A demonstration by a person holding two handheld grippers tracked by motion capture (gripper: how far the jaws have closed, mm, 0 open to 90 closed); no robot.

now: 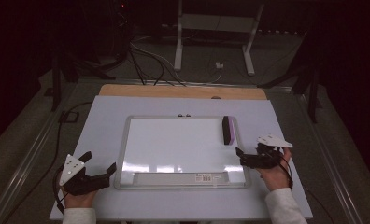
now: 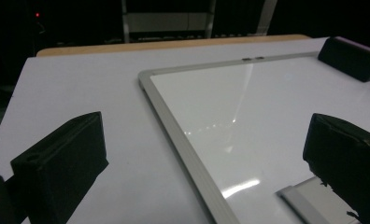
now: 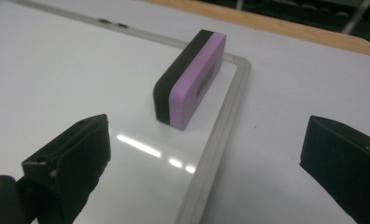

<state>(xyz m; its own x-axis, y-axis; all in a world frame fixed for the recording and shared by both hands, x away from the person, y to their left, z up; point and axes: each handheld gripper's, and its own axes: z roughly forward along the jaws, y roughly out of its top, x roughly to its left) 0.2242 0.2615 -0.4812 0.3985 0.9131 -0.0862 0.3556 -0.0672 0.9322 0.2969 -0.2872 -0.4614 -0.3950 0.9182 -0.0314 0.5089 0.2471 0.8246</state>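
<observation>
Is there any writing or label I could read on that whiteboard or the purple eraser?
Nothing can be quoted; all of it is too small or blurred.
Sticker on the whiteboard's tray: a barcode-like label, unreadable.
Purple face of the eraser: a dark imprint, letters illegible.
The white writing surface carries no writing.
</observation>
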